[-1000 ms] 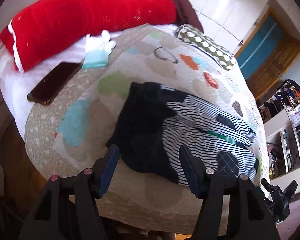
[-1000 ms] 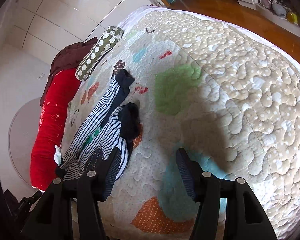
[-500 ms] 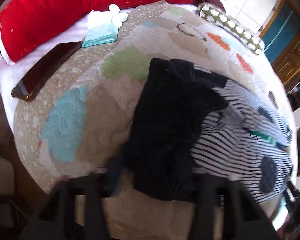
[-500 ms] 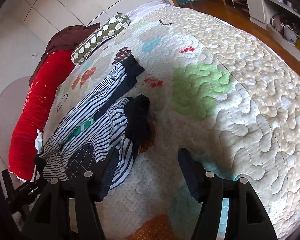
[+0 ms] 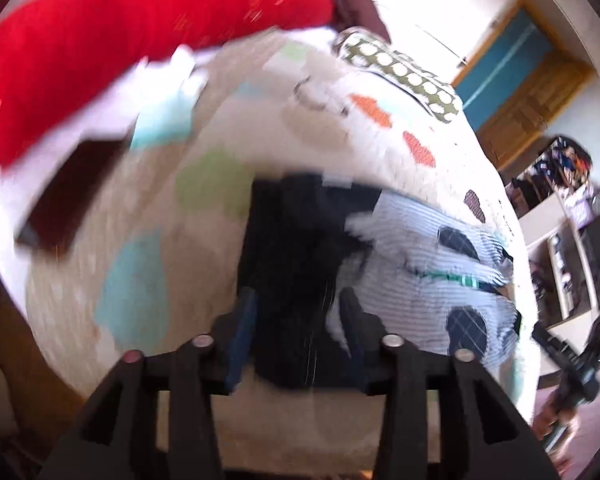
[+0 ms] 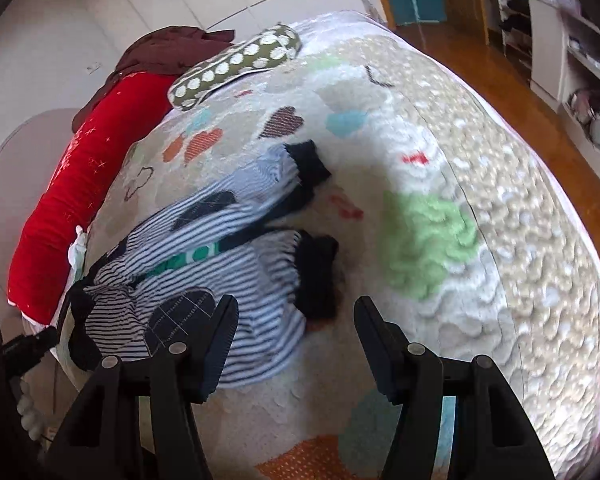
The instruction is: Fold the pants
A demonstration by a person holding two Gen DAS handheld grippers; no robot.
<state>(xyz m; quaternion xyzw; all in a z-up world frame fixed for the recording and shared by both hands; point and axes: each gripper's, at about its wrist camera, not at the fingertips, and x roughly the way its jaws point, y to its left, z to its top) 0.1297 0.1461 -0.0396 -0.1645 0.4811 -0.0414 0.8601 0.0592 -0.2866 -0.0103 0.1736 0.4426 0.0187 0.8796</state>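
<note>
Striped pants (image 5: pixel 420 272) with a dark waistband (image 5: pixel 292 260) lie spread on a quilted bed (image 5: pixel 148 280). My left gripper (image 5: pixel 296 320) straddles the near end of the waistband. Its jaws are opening, dark cloth fills the gap between them, and blur hides whether the pads still touch it. In the right wrist view the pants (image 6: pixel 220 264) lie left of centre, both legs ending in dark cuffs (image 6: pixel 316 276). My right gripper (image 6: pixel 296 316) hovers open over the quilt (image 6: pixel 480 160) just before the nearer cuff, holding nothing.
A red bolster (image 5: pixel 140 20) and a dotted pillow (image 5: pixel 400 76) line the bed's far side, beside a brown garment (image 6: pixel 164 48). A dark flat slab (image 5: pixel 72 200) and a pale teal cloth (image 5: pixel 164 120) lie near the bolster. Shelves (image 6: pixel 560 40) stand past the wooden floor.
The left gripper came down onto the waistband, narrowed around it and is now wider again; the dark cloth reaches between its fingers. The right gripper rolled and rose, bringing the leg cuffs toward centre.
</note>
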